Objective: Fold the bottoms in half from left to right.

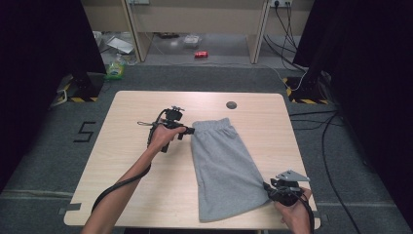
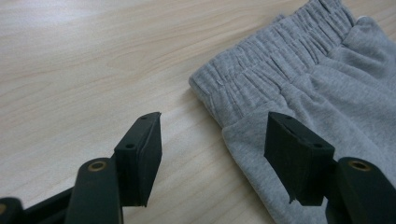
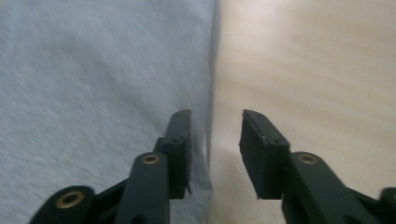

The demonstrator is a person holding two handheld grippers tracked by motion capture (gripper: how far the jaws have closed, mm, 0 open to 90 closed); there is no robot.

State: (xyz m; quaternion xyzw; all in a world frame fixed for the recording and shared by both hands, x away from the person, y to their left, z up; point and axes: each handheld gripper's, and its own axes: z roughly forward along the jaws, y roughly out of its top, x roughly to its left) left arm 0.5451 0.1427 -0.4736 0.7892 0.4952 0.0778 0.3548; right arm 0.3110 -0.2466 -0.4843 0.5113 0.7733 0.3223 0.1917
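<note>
Grey shorts point(image 1: 221, 168) lie flat on the wooden table point(image 1: 141, 180), elastic waistband point(image 2: 275, 60) at the far end. My left gripper point(image 1: 189, 130) is open at the waistband's left corner, its jaws straddling the cloth edge point(image 2: 212, 144). My right gripper point(image 1: 268, 190) is open at the near right hem, one jaw over the grey cloth point(image 3: 93, 93) and the other over bare wood, nothing pinched between them point(image 3: 215, 140).
A small dark round cap point(image 1: 231, 105) sits in the tabletop near the far edge. Cables point(image 1: 331, 146) run over the floor at the right. A desk point(image 1: 195, 24) stands beyond the table, with a red can point(image 1: 200, 54) and clutter under it.
</note>
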